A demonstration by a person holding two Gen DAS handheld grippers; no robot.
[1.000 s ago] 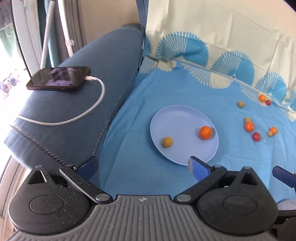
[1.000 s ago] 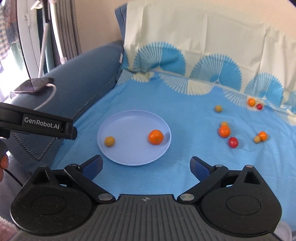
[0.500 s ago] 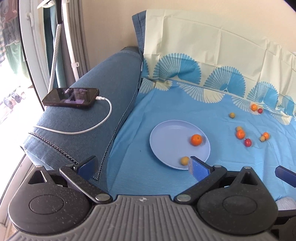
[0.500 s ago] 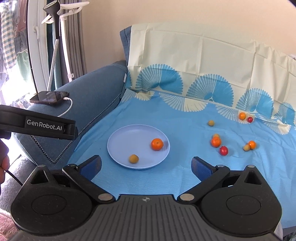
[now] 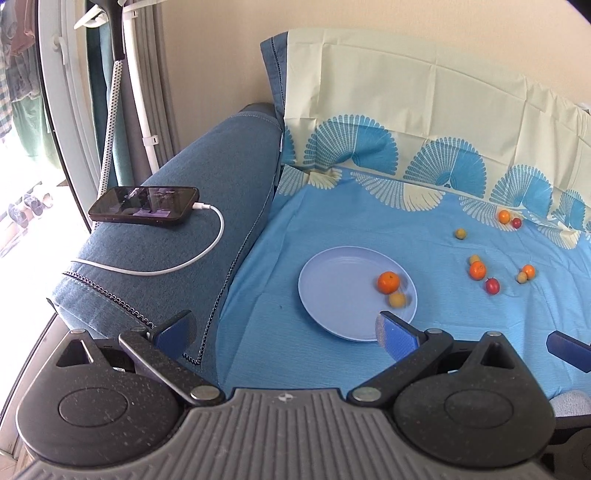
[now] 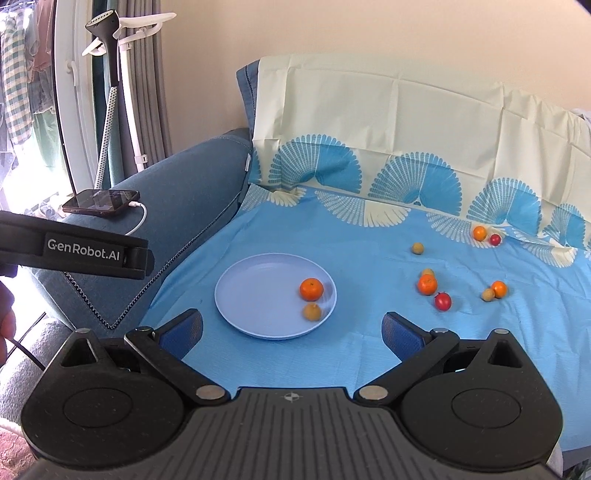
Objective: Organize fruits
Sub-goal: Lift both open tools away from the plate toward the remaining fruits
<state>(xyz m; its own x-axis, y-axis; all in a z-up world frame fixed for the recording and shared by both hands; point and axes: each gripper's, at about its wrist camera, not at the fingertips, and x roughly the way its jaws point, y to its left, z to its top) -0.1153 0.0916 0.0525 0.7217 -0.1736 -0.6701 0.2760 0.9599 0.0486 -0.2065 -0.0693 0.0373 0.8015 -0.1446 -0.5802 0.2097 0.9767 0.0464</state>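
While an orange [image 6: 311,288] and a yellow fruit [image 6: 312,312] sit touching at the plate's [image 6: 255,295] right side, seven more fruits [image 6: 427,284] lie scattered further right on the blue cloth [image 6: 369,240], and both grippers, left [image 5: 284,330] and right [image 6: 291,326], hang near, wide open, empty.

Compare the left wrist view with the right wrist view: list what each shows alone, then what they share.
Only the left wrist view shows shoes on the floor by the window, and the open left gripper.

Only the right wrist view shows the branded GenRobot.AI strap, the steamer head and the open right gripper.

Both show the plate holding an orange and a small yellow fruit, the loose fruits, the phone and the blue cloth.
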